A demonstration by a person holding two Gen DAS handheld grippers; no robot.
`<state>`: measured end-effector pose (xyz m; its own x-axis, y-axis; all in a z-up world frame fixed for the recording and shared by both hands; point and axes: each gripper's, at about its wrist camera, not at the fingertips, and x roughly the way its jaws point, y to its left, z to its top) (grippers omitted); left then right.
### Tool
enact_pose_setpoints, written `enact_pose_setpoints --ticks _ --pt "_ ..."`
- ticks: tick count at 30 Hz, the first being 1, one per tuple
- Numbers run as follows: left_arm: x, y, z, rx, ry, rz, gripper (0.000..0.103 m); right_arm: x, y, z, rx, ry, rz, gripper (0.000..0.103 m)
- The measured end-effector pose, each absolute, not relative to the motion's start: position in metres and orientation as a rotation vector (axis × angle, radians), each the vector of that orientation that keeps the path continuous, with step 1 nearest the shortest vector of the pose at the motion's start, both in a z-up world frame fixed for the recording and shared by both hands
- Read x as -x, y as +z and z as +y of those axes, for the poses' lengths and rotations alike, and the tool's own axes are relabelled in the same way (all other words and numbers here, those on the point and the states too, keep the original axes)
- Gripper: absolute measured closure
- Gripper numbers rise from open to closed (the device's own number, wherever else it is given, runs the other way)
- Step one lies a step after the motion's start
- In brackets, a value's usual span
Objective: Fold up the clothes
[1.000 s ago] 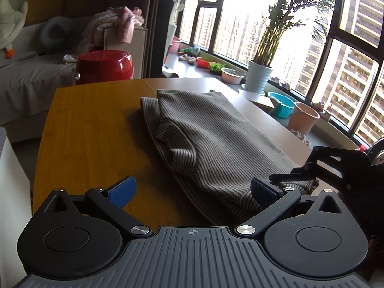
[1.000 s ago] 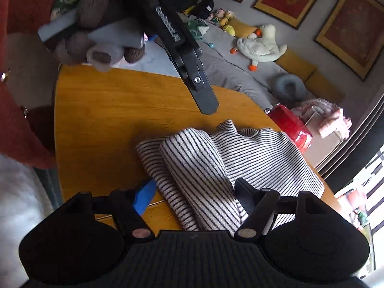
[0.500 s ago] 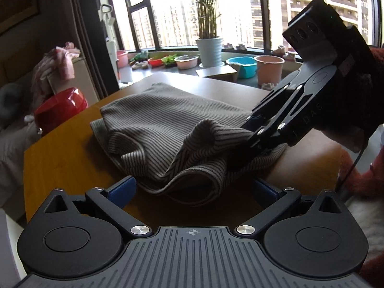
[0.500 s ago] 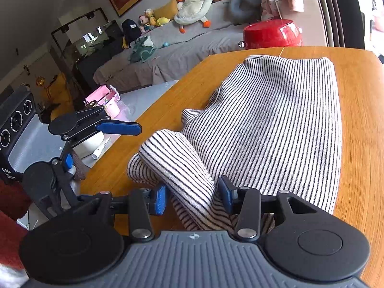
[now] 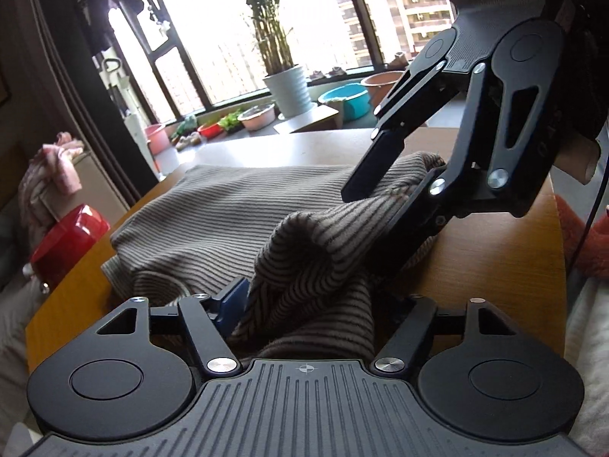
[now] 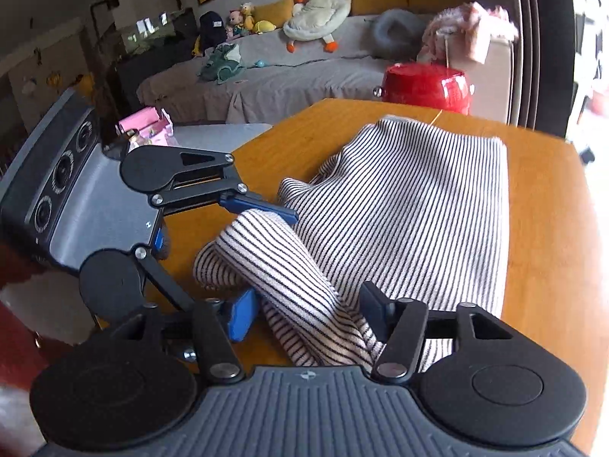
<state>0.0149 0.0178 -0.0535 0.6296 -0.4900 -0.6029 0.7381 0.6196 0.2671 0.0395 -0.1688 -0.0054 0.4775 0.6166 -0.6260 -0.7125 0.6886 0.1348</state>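
While the striped garment [image 6: 411, 205] lies flat across the wooden table [image 6: 548, 228], its long axis running away toward the far edge, its near end is raised in a bunched roll. The right gripper [image 6: 304, 314] has its fingers closed around one part of that roll; the left gripper [image 5: 316, 304] holds the cloth between its pads a little to the left. Both grasps sit at the near end, side by side, with the flat body ahead of the fingers. Carrying this end forward over the far half looks like the coming fold, and neither hand is clearly nearer.
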Motion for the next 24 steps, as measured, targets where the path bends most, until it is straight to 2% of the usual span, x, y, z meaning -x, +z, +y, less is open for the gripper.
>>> enact_pose_setpoints --ticks 1,7,10,14,15,18,20,21,24 --pt "-0.02 -0.053 0.022 -0.471 -0.751 0.535 0.035 -0.033 -0.002 -0.17 0.197 0.805 0.668 0.031" --pt "-0.058 -0.046 0.063 -0.033 -0.78 0.689 0.036 0.003 0.007 -0.171 0.443 0.75 0.499 0.019" --pt "-0.072 -0.048 0.078 0.097 -0.793 0.726 0.036 0.012 -0.007 -0.157 0.64 0.672 0.408 0.019" --pt "-0.073 -0.051 0.08 0.103 -0.792 0.723 0.036 0.008 -0.029 -0.142 0.766 0.582 0.314 0.019" --pt "-0.072 -0.051 0.08 0.103 -0.789 0.721 0.036 0.006 -0.03 -0.14 0.763 0.586 0.306 0.024" --pt "-0.071 -0.049 0.082 0.103 -0.784 0.721 0.036 0.009 -0.027 -0.13 0.78 0.648 0.31 0.048" --pt "-0.068 -0.047 0.083 0.097 -0.783 0.723 0.035 0.009 -0.026 -0.125 0.798 0.663 0.329 0.058" --pt "-0.067 -0.046 0.083 0.095 -0.783 0.724 0.032 0.008 -0.026 -0.124 0.794 0.667 0.345 0.06" --pt "-0.062 -0.038 0.094 0.102 -0.755 0.712 0.01 0.001 -0.022 -0.126 0.734 0.682 0.413 0.066"
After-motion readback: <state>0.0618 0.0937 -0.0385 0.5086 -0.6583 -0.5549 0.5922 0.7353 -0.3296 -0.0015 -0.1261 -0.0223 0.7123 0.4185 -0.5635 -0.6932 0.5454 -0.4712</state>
